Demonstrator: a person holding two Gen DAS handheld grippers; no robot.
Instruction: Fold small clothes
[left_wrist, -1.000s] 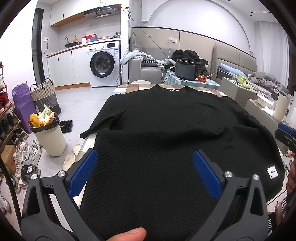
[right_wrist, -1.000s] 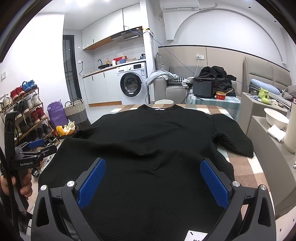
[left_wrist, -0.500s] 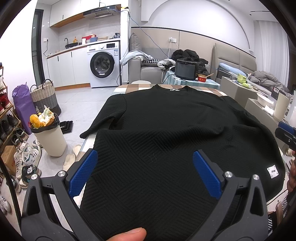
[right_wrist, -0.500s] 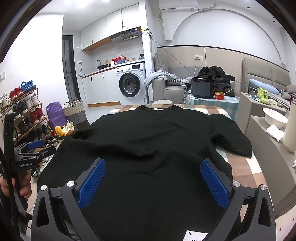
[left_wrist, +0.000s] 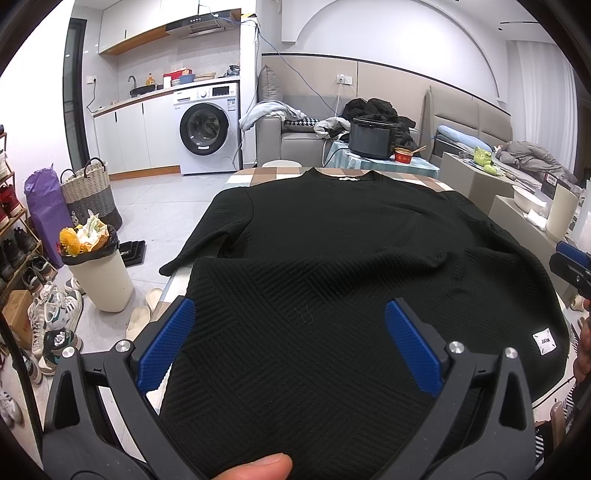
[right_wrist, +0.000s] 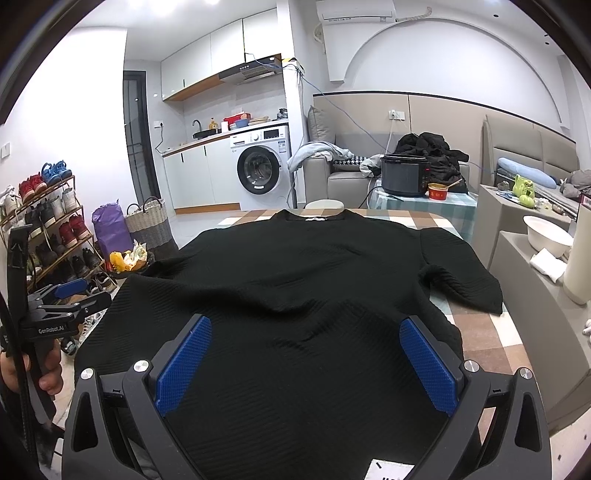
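A checked table (right_wrist: 476, 336) in a living room carries the black sweater (left_wrist: 332, 258), spread flat with both sleeves out. No fold is visible; all folding remains. The left gripper (left_wrist: 291, 339) and right gripper (right_wrist: 306, 354) stand at the hem, jaws apart, gripping nothing.

You have a black ribbed top (left_wrist: 332, 258) spread flat on the checked table (right_wrist: 476, 332), collar at the far end, hem nearest you. Its left sleeve (left_wrist: 207, 236) hangs past the table's left edge; the right sleeve (right_wrist: 458, 269) lies on the tabletop. A white tag (left_wrist: 546, 340) sits near the hem (right side).
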